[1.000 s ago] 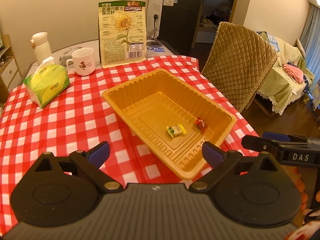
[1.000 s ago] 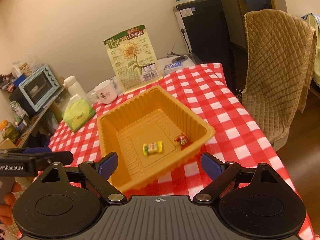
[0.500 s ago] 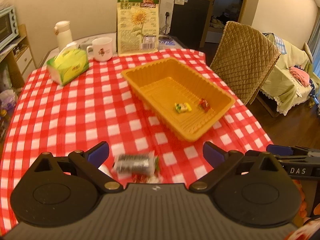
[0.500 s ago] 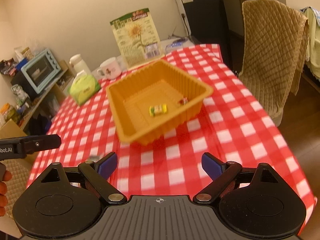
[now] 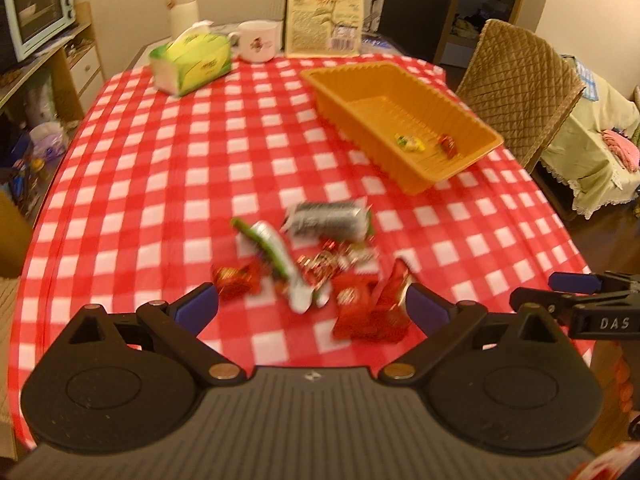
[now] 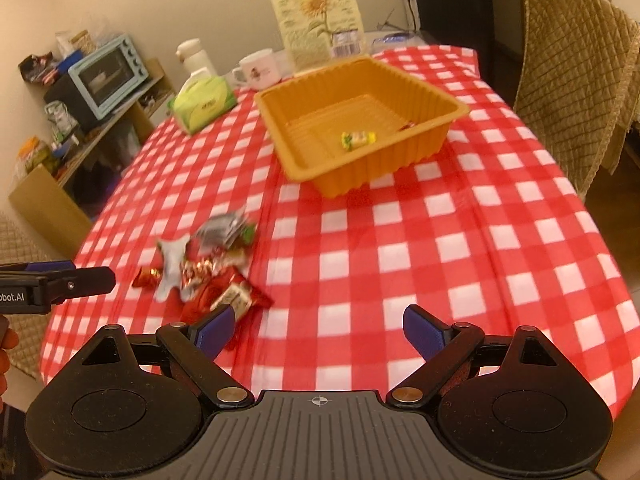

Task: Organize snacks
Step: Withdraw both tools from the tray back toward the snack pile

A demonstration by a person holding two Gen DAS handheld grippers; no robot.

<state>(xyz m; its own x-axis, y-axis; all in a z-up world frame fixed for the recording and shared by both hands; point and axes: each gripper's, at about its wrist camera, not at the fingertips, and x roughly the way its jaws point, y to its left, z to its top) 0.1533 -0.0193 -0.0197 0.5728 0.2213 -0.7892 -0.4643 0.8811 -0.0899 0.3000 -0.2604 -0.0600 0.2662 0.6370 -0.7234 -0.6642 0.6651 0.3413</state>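
An orange plastic tray (image 5: 332,80) (image 6: 424,148) stands on the red-checked table and holds a yellow-green candy (image 5: 409,143) (image 6: 357,139) and a red candy (image 5: 447,145). Nearer the front edge lies a pile of snacks: a silver packet (image 5: 328,221) (image 6: 222,228), a silver-green stick pack (image 5: 276,256), red wrappers (image 5: 366,312) (image 6: 224,296) and a small red candy (image 5: 234,280) (image 6: 147,277). My left gripper (image 5: 312,307) is open, its fingers on either side of the pile's near edge. My right gripper (image 6: 316,330) is open over bare cloth, to the right of the pile.
A tissue box (image 5: 192,63), a white mug (image 5: 256,46), a white flask (image 5: 183,8) and a sunflower-seed bag (image 5: 325,8) stand at the table's far end. A quilted chair (image 6: 576,80) is at the right. A shelf with a toaster oven (image 6: 108,74) is at the left.
Both grippers have drawn back from the tray toward the table's front edge and dipped. The snack pile has come into both views. Both stayed open.
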